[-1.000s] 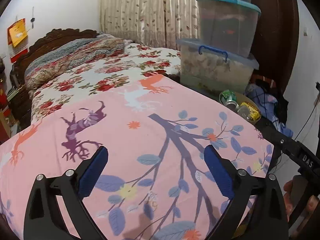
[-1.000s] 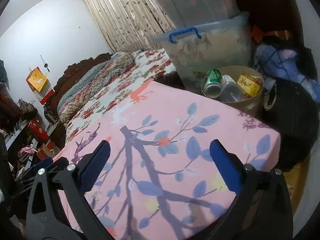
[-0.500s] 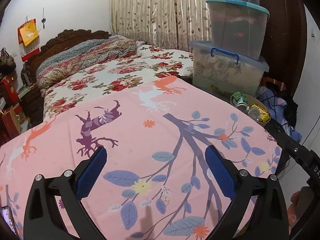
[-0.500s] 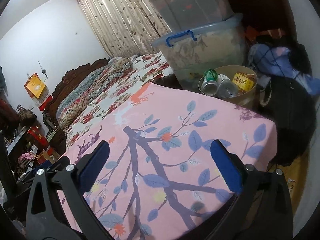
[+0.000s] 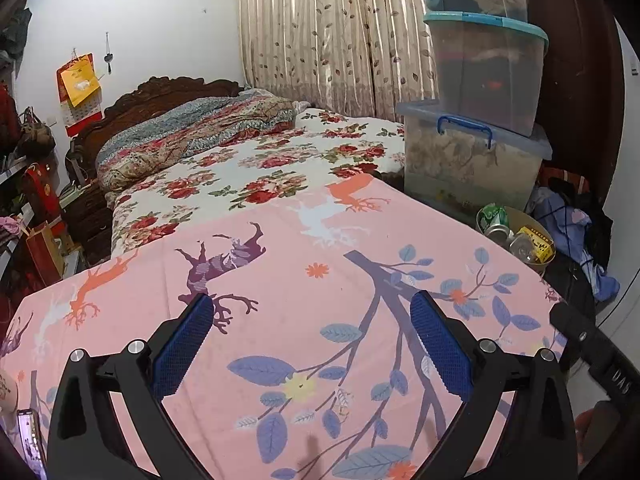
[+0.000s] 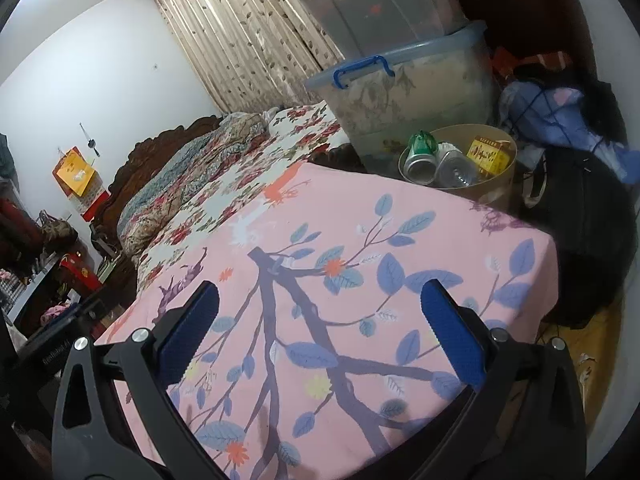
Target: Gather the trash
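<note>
Trash, a green drink can, a clear plastic bottle and a yellow carton, already lies in the round tan bin just past the pink leaf-print cloth's far corner. The left gripper and right gripper hover above that cloth, jaws spread, empty. Collecting looks nearly finished; next comes finding any leftover piece.

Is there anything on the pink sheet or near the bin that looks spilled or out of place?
Nothing stands out. The pink sheet shows no litter, and the can, bottle and yellow box lie inside the bin. Both grippers are open and hold nothing.
</note>
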A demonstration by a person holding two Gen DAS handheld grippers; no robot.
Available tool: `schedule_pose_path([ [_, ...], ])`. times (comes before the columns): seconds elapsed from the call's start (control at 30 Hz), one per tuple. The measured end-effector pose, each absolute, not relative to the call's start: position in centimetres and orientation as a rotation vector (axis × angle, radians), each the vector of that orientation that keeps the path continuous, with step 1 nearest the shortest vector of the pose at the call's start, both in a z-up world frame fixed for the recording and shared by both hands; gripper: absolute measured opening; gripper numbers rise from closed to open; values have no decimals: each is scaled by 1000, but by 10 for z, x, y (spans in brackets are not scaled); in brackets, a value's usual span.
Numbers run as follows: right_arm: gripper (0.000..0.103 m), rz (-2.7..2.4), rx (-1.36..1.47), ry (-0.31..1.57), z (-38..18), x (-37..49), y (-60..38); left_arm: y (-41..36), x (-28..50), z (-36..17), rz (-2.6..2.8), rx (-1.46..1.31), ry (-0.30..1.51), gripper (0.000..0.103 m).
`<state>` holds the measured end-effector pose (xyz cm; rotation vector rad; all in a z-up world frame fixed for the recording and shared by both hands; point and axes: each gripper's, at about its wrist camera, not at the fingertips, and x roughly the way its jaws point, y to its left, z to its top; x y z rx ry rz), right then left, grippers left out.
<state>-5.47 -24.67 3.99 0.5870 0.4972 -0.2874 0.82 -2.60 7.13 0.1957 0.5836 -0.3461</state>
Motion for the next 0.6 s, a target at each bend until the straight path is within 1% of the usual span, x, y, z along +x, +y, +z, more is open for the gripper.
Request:
schedule_pose_path([
  [0.4,100,-277,580,489,41,-57,-244,-23,2,80,-325,175,560,95],
  [0.6,100,-267,583,486,41,-59,-242,-23,-1,83,-263,210,538,95],
])
